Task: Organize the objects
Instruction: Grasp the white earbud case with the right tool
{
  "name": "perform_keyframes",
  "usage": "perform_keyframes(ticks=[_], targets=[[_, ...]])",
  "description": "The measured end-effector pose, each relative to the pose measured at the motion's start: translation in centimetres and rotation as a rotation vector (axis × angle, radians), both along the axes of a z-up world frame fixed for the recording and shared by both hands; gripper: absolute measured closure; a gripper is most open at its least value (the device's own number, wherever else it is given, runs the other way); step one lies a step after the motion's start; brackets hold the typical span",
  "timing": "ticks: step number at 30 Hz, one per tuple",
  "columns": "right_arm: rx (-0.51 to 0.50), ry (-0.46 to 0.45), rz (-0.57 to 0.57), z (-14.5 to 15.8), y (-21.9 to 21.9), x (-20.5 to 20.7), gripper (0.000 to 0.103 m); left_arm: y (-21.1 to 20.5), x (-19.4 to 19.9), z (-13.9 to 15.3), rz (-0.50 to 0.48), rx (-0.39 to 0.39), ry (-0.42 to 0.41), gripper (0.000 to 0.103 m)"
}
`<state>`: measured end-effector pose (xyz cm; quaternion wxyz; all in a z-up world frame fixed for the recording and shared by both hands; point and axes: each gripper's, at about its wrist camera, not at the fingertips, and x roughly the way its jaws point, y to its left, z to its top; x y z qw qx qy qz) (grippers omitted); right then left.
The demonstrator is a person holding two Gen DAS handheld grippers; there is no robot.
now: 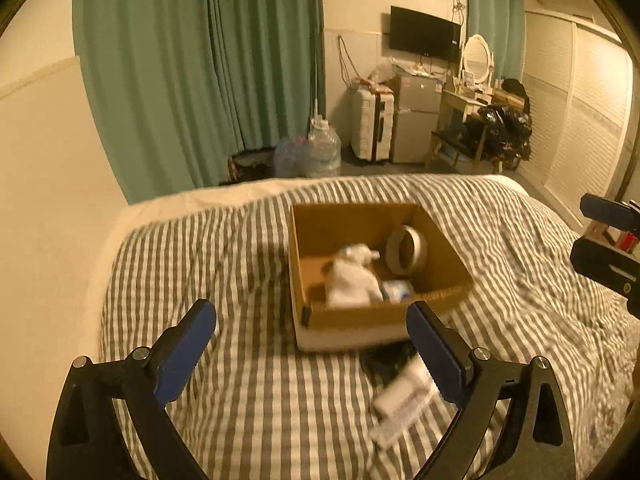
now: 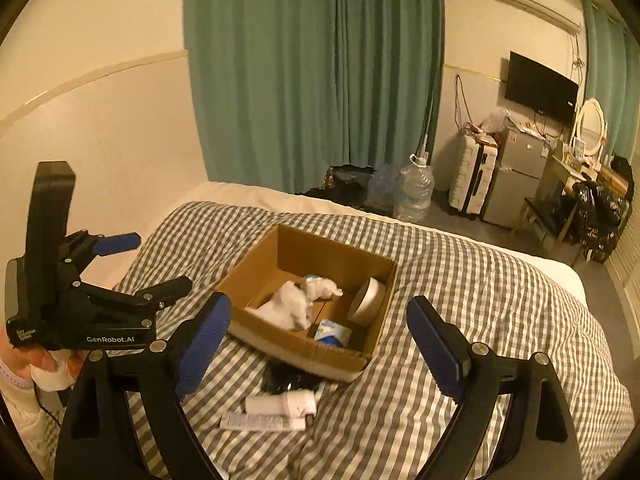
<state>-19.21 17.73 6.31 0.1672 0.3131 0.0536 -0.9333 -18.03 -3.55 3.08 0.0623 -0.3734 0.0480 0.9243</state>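
Note:
An open cardboard box (image 1: 344, 220) (image 2: 320, 248) sits on the checked duvet in the middle of the bed. Inside lie a crumpled white cloth (image 1: 352, 276) (image 2: 288, 304), a roll of tape (image 1: 406, 250) (image 2: 366, 296) on edge against the right wall, and a blue-and-white packet (image 1: 396, 290) (image 2: 332, 330). On the duvet just in front of the box lie a black item (image 2: 288, 376), a white bottle (image 2: 280, 402) and a flat white tube (image 2: 262, 424). My left gripper (image 1: 310, 312) (image 2: 162, 261) hovers open and empty before the box. My right gripper (image 2: 320, 306) (image 1: 584, 226) is open and empty too.
The bed's duvet (image 1: 240, 380) ends at a white edge near the green curtain (image 1: 200, 72). Beyond it on the floor stand large water bottles (image 2: 414, 192), a white suitcase (image 2: 472, 184), a small fridge (image 2: 516, 176) and a dressing table. A hand (image 2: 36, 364) holds the left gripper.

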Motion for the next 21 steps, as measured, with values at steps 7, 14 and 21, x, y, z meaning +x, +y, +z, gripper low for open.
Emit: perform_keyframes(ticks=[7, 14, 21], targets=[[0.038, 0.012, 0.033, -2.4, -2.0, 5.3, 0.013, -0.8, 5.8, -3.0, -0.015, 0.025, -0.014, 0.003], [0.084, -0.084, 0.045, -9.1, -4.0, 7.8, 0.013, -1.6, 9.0, -7.1, 0.089, 0.013, -0.020, 0.003], [0.104, -0.226, 0.101, -15.4, -6.0, 8.8, 0.013, -1.9, 11.0, -10.5, 0.092, -0.018, -0.029, 0.003]])
